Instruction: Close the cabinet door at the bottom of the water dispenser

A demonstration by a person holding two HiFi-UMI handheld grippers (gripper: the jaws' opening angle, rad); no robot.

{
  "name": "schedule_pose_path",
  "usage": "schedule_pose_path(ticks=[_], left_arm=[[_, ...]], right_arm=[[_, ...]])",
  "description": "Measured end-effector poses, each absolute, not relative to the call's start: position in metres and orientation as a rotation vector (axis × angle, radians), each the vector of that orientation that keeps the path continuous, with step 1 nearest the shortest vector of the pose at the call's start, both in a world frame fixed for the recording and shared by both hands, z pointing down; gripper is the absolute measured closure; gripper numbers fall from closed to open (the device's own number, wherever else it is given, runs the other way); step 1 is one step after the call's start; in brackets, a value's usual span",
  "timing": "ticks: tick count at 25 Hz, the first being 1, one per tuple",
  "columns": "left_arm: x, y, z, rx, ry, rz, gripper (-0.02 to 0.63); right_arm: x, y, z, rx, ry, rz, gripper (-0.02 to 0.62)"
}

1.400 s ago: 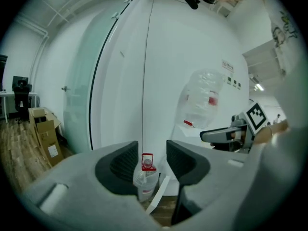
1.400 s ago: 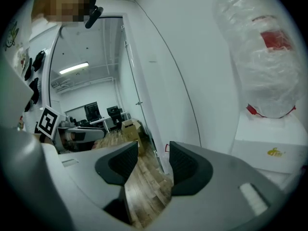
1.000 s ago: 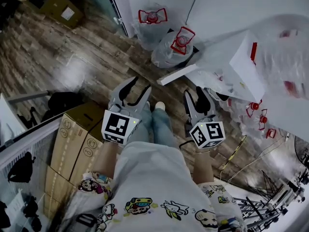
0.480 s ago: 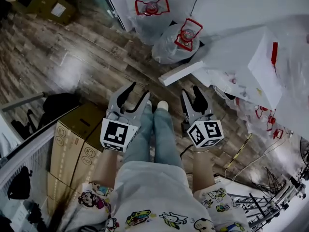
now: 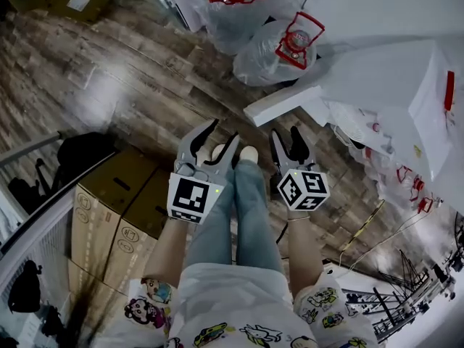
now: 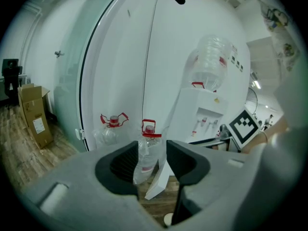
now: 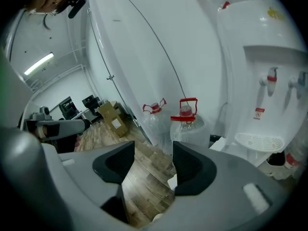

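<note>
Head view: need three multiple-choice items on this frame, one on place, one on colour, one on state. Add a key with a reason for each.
1. Where do the cardboard boxes stand?
A. To the left of the person's legs
B. On top of the dispenser
C. Between the two jugs

2. What colour are the handles on the water jugs?
A. Blue
B. Red
C. Green

3. How is the cabinet door at the bottom of the water dispenser?
A. Shut flush
B. Swung open, sticking out
C. Lying on the boxes

Key:
1 A: the boxes sit at the left of the head view, beside the legs.
2 B: both jugs carry red handles.
3 B: the white door juts out from the dispenser's base.
</note>
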State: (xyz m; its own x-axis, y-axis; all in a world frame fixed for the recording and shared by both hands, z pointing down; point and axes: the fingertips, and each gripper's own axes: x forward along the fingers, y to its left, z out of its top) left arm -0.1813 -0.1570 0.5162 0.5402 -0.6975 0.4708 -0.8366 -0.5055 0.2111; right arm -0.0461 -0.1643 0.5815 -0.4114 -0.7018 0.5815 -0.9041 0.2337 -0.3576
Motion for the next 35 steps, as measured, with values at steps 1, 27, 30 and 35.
schedule_pose_path(ticks=[1, 27, 30, 35], left_arm=[[-0.179, -0.156, 0.526, 2.364, -1.244, 0.467, 0.428], [-0.18, -0.143, 0.673, 2.138, -1.221, 0.519, 0.428], [-0.18, -0.14, 0.682, 2.122, -1.205, 0.526, 0.428], [-0.182, -0.136, 0.688, 2.114, -1.187, 0.54, 0.428]], right_arm=[[-0.047, -0.164, 0.593, 1.497, -2.196, 0.978, 0.344], [-0.039, -0.164, 0.813, 1.585, -1.633, 1.337, 0.219], [-0.041, -0.163, 0.825, 1.586, -1.586, 1.353, 0.219], [-0.04, -0.166, 0.84, 1.601, -1.51, 1.349, 0.219]])
